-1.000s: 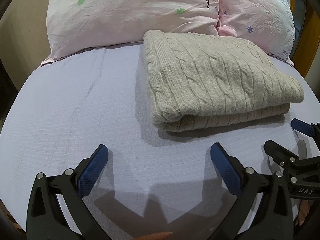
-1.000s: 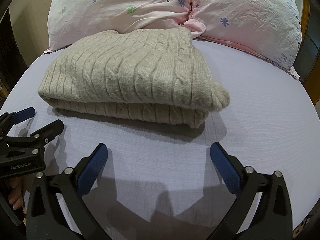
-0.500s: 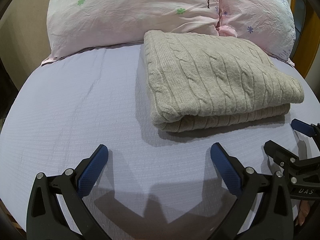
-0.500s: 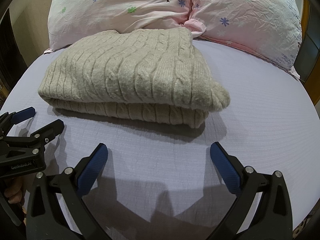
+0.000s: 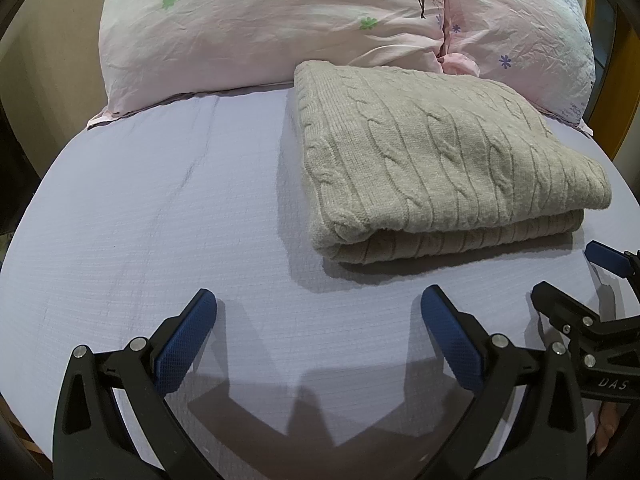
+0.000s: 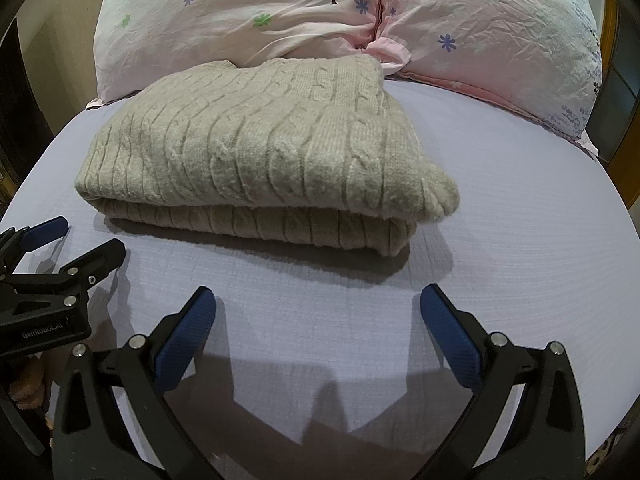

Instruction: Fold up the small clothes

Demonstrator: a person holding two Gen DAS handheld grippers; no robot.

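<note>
A beige cable-knit sweater (image 5: pixel 440 160) lies folded in a neat rectangle on the lilac bed sheet (image 5: pixel 160 208); it also shows in the right wrist view (image 6: pixel 260 160). My left gripper (image 5: pixel 318 320) is open and empty, over bare sheet in front of the sweater's left corner. My right gripper (image 6: pixel 318 320) is open and empty, over bare sheet in front of the sweater's right corner. Each gripper shows in the other's view: the right one at the right edge (image 5: pixel 576 276), the left one at the left edge (image 6: pixel 76 244). Neither touches the sweater.
Two pink flowered pillows (image 5: pixel 260 28) (image 6: pixel 500 40) lie behind the sweater at the head of the bed. A wooden frame (image 5: pixel 624 92) stands at the right. The sheet (image 6: pixel 520 240) stretches to both sides of the sweater.
</note>
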